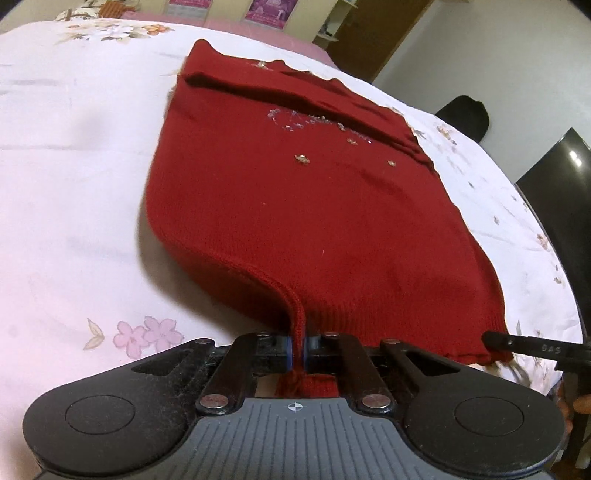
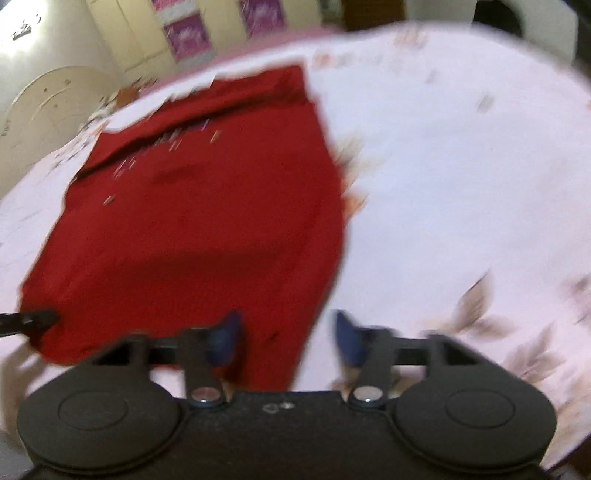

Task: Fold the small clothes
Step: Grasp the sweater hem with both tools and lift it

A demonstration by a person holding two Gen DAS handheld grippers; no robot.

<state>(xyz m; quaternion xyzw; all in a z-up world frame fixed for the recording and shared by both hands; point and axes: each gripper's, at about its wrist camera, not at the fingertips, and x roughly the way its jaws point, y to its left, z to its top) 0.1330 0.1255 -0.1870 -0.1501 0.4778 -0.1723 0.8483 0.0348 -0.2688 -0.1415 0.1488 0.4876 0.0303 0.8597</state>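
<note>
A small red knit sweater [image 1: 295, 206] with beaded decoration lies flat on a floral bedsheet [image 1: 74, 166], its sleeves folded across the chest. My left gripper [image 1: 299, 350] is shut on the ribbed hem near the sweater's left bottom corner, and the hem bunches between the pads. In the blurred right wrist view the sweater [image 2: 192, 229] spreads ahead. My right gripper [image 2: 286, 336] is open, its blue pads [image 2: 229, 332] straddling the hem's right bottom corner. The right gripper's finger also shows in the left wrist view [image 1: 532, 347] at that corner.
The pale pink sheet with flower prints [image 2: 461, 184] covers the bed all around the sweater. A dark chair [image 1: 465, 114] and a black panel [image 1: 554, 177] stand past the right edge. A cupboard and wall posters [image 2: 184, 33] lie beyond the far edge.
</note>
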